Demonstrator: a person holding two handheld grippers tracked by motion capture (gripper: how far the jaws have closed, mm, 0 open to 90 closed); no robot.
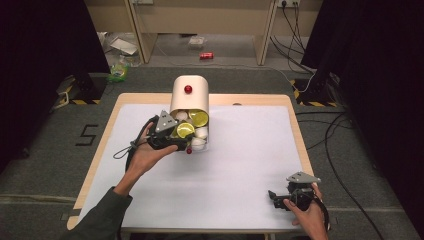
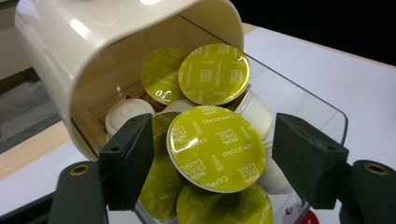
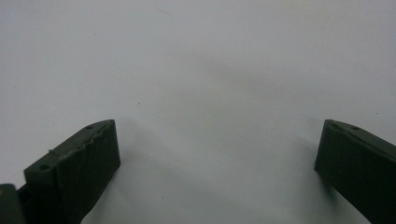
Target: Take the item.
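**One capsule sits squarely between the left jaws**

Several yellow-green foil-topped coffee capsules fill a clear drawer pulled out from under a cream capsule holder with a red knob; it stands at the middle of the table's far edge, on the white mat. The left gripper is right at the drawer's open front, jaws spread wide, and the nearest capsule, its lid printed "Cappuccino", lies straight ahead between them, foil face turned toward the camera. Neither pad touches it as far as the left gripper view shows. The lid is round, so it offers no long axis to align with; closing across its rim looks like the likely next move.

The right gripper rests near the near right corner of the table, well apart from the holder, jaws parted over bare mat and holding nothing. The left hand is clearly the nearer one.
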